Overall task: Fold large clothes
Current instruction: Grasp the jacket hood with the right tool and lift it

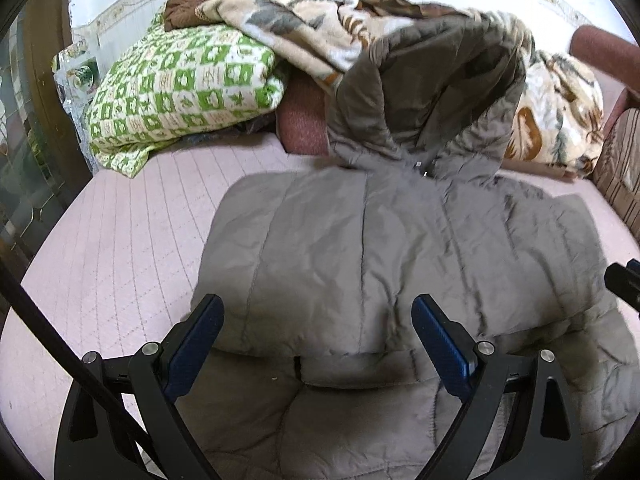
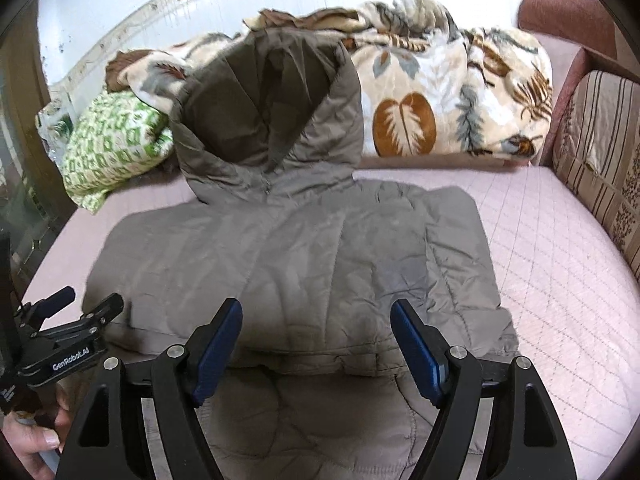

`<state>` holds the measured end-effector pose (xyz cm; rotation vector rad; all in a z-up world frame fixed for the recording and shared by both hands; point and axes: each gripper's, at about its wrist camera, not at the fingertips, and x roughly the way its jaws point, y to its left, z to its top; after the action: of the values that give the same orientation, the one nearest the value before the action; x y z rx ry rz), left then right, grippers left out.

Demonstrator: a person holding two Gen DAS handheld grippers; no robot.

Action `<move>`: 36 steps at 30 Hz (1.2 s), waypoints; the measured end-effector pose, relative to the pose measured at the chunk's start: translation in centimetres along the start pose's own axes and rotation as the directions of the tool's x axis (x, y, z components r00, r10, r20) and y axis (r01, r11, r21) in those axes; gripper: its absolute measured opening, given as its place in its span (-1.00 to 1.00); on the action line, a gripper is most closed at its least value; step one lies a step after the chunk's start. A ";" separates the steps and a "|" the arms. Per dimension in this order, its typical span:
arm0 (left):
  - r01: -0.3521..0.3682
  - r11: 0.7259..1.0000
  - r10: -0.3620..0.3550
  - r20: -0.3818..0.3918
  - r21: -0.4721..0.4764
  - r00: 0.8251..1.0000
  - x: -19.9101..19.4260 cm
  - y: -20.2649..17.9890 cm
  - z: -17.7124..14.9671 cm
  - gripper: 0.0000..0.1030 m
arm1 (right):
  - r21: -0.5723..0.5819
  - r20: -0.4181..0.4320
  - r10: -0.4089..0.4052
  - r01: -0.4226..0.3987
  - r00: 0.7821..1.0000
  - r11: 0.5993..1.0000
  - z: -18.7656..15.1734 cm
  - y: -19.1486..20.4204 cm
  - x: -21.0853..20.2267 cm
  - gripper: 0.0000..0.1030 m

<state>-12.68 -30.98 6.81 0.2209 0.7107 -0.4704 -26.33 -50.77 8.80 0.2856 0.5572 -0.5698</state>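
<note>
A grey-brown quilted hooded jacket (image 1: 360,248) lies on the pink quilted bed, its body folded into a rough rectangle; it also shows in the right wrist view (image 2: 304,264). Its hood (image 1: 432,96) stands propped against the blankets behind, also visible in the right wrist view (image 2: 268,120). My left gripper (image 1: 318,320) is open and empty, just above the jacket's near folded edge. My right gripper (image 2: 316,324) is open and empty over the same edge, further right. The left gripper also appears at the left of the right wrist view (image 2: 86,304).
A green checked pillow (image 1: 180,88) and a beige leaf-print blanket (image 2: 452,100) are piled along the back by the wall. A striped cushion (image 2: 600,152) and a red armrest (image 2: 560,16) bound the right side. Pink bed cover (image 2: 552,248) lies bare right of the jacket.
</note>
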 end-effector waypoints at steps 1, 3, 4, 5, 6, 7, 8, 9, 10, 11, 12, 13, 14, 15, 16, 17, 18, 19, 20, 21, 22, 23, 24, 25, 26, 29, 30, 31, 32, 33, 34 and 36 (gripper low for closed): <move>0.009 1.000 -0.009 0.009 -0.006 1.000 -0.4 0.1 0.2 0.84 | -0.003 0.006 -0.001 0.001 1.000 1.000 0.2 0.1 -0.6 0.56; 0.035 0.999 -0.035 0.029 -0.021 0.999 -1.2 0.3 0.8 0.84 | 0.028 0.006 0.030 -0.030 1.000 0.999 0.6 -0.1 -1.4 0.57; 0.042 0.999 -0.041 0.035 -0.026 0.999 -1.5 0.2 0.9 0.84 | 0.055 0.006 0.057 -0.057 0.998 0.997 0.9 -0.3 -2.0 0.57; 0.050 0.998 -0.049 0.042 -0.031 0.998 -1.8 0.3 1.1 0.84 | 0.074 0.011 0.075 -0.076 0.997 0.994 1.2 -0.5 -2.4 0.57; 0.058 0.998 -0.056 0.049 -0.035 0.997 -2.1 0.5 1.2 0.84 | 0.084 0.024 0.084 -0.085 0.996 0.993 1.7 -0.5 -3.1 0.57; 0.062 0.997 -0.060 0.053 -0.039 0.997 -2.2 0.6 1.2 0.84 | 0.075 0.036 0.074 -0.077 0.997 0.994 2.4 -0.3 -3.6 0.57; 0.064 0.997 -0.062 0.052 -0.042 0.997 -2.2 0.7 1.2 0.84 | 0.064 0.040 0.068 -0.070 0.997 0.995 3.1 -0.1 -3.9 0.57; 0.066 0.997 -0.064 0.047 -0.045 0.997 -2.1 0.8 1.2 0.84 | 0.061 0.039 0.072 -0.074 0.997 0.995 4.3 0.0 -4.1 0.57; 0.066 0.997 -0.064 0.045 -0.049 0.997 -2.1 0.9 1.2 0.84 | 0.084 0.036 0.093 -0.096 0.995 0.992 5.6 -0.1 -4.3 0.57; 0.065 0.997 -0.063 0.045 -0.053 0.997 -2.0 1.0 1.2 0.84 | 0.106 0.035 0.116 -0.119 0.993 0.987 6.6 -0.3 -4.4 0.57; 0.062 0.996 -0.060 0.048 -0.057 0.997 -2.0 1.1 1.3 0.84 | 0.146 0.034 0.161 -0.164 0.986 0.976 8.2 -0.4 -4.4 0.57; 0.061 0.996 -0.058 0.051 -0.060 0.997 -2.1 1.1 1.3 0.84 | 0.185 0.028 0.196 -0.198 0.980 0.963 9.9 -0.5 -4.3 0.60; 0.060 0.996 -0.056 0.058 -0.063 0.997 -2.2 1.2 1.5 0.84 | 0.208 0.028 0.211 -0.213 0.977 0.955 10.8 -0.6 -4.2 0.62; 0.061 0.996 -0.057 0.064 -0.067 0.996 -2.3 1.3 1.6 0.84 | 0.242 0.038 0.229 -0.231 0.973 0.942 12.5 -0.6 -4.0 0.63; 0.067 0.995 -0.062 0.072 -0.072 0.995 -2.5 1.4 1.7 0.84 | 0.262 0.047 0.230 -0.234 0.972 0.936 14.0 -0.4 -3.7 0.63; 0.073 0.994 -0.067 0.080 -0.075 0.995 -2.7 1.5 1.8 0.84 | 0.270 0.047 0.226 -0.230 0.973 0.935 14.8 -0.2 -3.4 0.63; 0.079 0.994 -0.072 0.088 -0.079 0.993 -2.9 1.6 1.9 0.84 | 0.285 0.041 0.224 -0.226 0.974 0.931 16.2 0.1 -2.7 0.63; 0.081 0.994 -0.074 0.092 -0.079 0.993 -3.0 1.7 1.9 0.84 | 0.305 0.039 0.224 -0.225 0.974 0.925 17.7 0.4 -1.8 0.63; 0.082 0.994 -0.075 0.096 -0.076 0.993 -3.0 1.7 2.0 0.84 | 0.329 0.040 0.223 -0.224 0.974 0.917 18.8 0.5 -1.1 0.63; 0.082 0.994 -0.075 0.098 -0.072 0.992 -3.0 1.7 2.0 0.84 | 0.352 0.038 0.225 -0.223 0.974 0.909 19.8 0.6 -0.4 0.63; 0.081 0.994 -0.074 0.099 -0.067 0.992 -3.0 1.6 2.0 0.84 | 0.379 0.032 0.228 -0.223 0.973 0.898 21.0 0.8 0.7 0.63; 0.077 0.995 -0.070 0.101 -0.059 0.992 -3.0 1.5 2.1 0.84 | 0.403 0.032 0.229 -0.223 0.973 0.888 21.8 0.9 1.5 0.63; 0.071 0.996 -0.066 0.103 -0.053 0.993 -3.0 1.5 2.1 0.84 | 0.422 0.032 0.228 -0.220 0.973 0.880 22.6 1.0 2.4 0.63; 0.072 0.996 -0.067 0.107 -0.050 0.992 -3.0 1.5 2.2 0.84 | 0.438 0.023 0.227 -0.214 0.974 0.873 23.3 1.0 3.5 0.63; 0.075 0.996 -0.069 0.109 -0.051 0.992 -3.1 1.5 2.2 0.84 | 0.464 0.006 0.225 -0.202 0.974 0.862 24.1 0.9 5.0 0.63; 0.087 0.995 -0.081 0.107 -0.052 0.991 -2.9 1.6 2.3 0.84 | 0.563 -0.013 0.239 -0.191 0.971 0.804 25.2 -0.2 8.7 0.63; 0.089 0.995 -0.084 0.108 -0.050 0.991 -2.7 1.6 2.3 0.84 | 0.584 -0.014 0.236 -0.183 0.972 0.791 25.3 -0.5 9.5 0.63; 0.090 0.995 -0.084 0.109 -0.047 0.990 -2.7 1.6 2.3 0.84 | 0.605 -0.010 0.233 -0.179 0.973 0.775 25.5 -1.0 10.5 0.62; 0.093 0.995 -0.087 0.112 -0.047 0.990 -2.6 1.7 2.4 0.84 | 0.614 -0.004 0.240 -0.187 0.971 0.767 25.6 -1.3 11.3 0.46; 0.106 0.993 -0.100 0.116 -0.052 0.988 -2.5 1.7 2.5 0.84 | 0.611 -0.002 0.247 -0.194 0.969 0.767 25.7 -1.4 11.8 0.21; 0.119 0.991 -0.112 0.115 -0.058 0.987 -2.4 1.8 2.6 0.84 | 0.596 -0.015 0.235 -0.180 0.972 0.783 25.7 -1.3 12.2 -0.27; 0.171 0.982 -0.162 0.108 -0.082 0.981 -2.2 2.1 3.1 0.84 | 0.584 -0.007 0.242 -0.192 0.970 0.789 25.0 -1.1 12.1 -0.39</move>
<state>-11.32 -29.52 10.70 0.0516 0.6522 -0.6036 -8.12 -66.91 22.16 0.9526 0.4073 -0.4926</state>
